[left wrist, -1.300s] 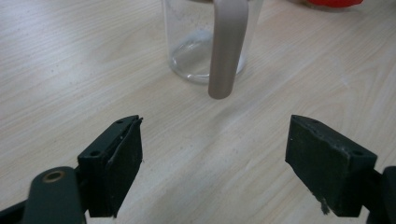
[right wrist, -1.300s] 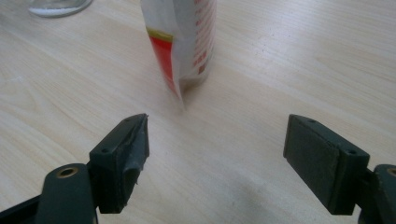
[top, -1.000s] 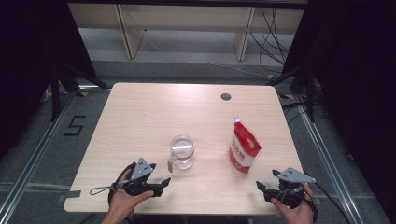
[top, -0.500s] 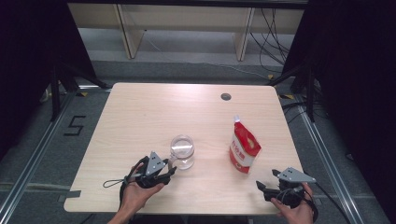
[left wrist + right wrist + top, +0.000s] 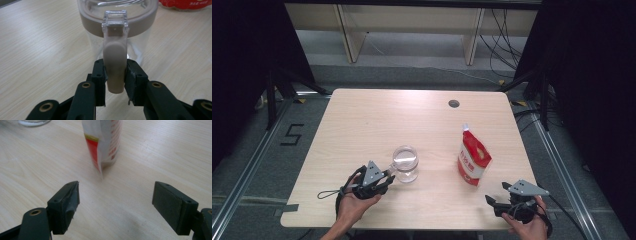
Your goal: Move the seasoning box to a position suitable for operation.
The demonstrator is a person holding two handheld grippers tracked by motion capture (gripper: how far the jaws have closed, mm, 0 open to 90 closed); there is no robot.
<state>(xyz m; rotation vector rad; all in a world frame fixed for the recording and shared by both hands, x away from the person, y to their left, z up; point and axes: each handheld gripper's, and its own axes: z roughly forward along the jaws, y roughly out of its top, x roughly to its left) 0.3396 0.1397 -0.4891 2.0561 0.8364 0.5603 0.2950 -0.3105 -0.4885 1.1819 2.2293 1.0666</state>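
Down near the front edge of the wooden table (image 5: 362, 120), a clear glass jar (image 5: 405, 163) with a beige-collared lid stood upright, and everything else is placed from it. Its pale beige handle (image 5: 114, 65) pointed toward the person's left hand, and the left gripper (image 5: 388, 175) sat just beside the jar on that side, low over the wood. In the left gripper view the two black jaws had just been closing, and now stood on either side of the handle with their pads (image 5: 100, 75) against its flanks, so the handle was pinched between them; its rounded lower end hung just below the pads. A clear hinged catch (image 5: 115, 20) sat on the lid rim directly above the handle.

To the jar's right, apart from it, a red and white pouch (image 5: 473, 160) stood upright on its base, its white spout at the top. Farther right again and nearer the front edge than the jar, the right gripper (image 5: 493, 199) rested in the person's right hand, well apart from the jar. In the right gripper view its jaws stood wide apart with nothing between them but bare wood, and the pouch (image 5: 103, 142) rose beyond them, untouched.

A dark round grommet (image 5: 454, 104) lay in the tabletop far behind the jar.
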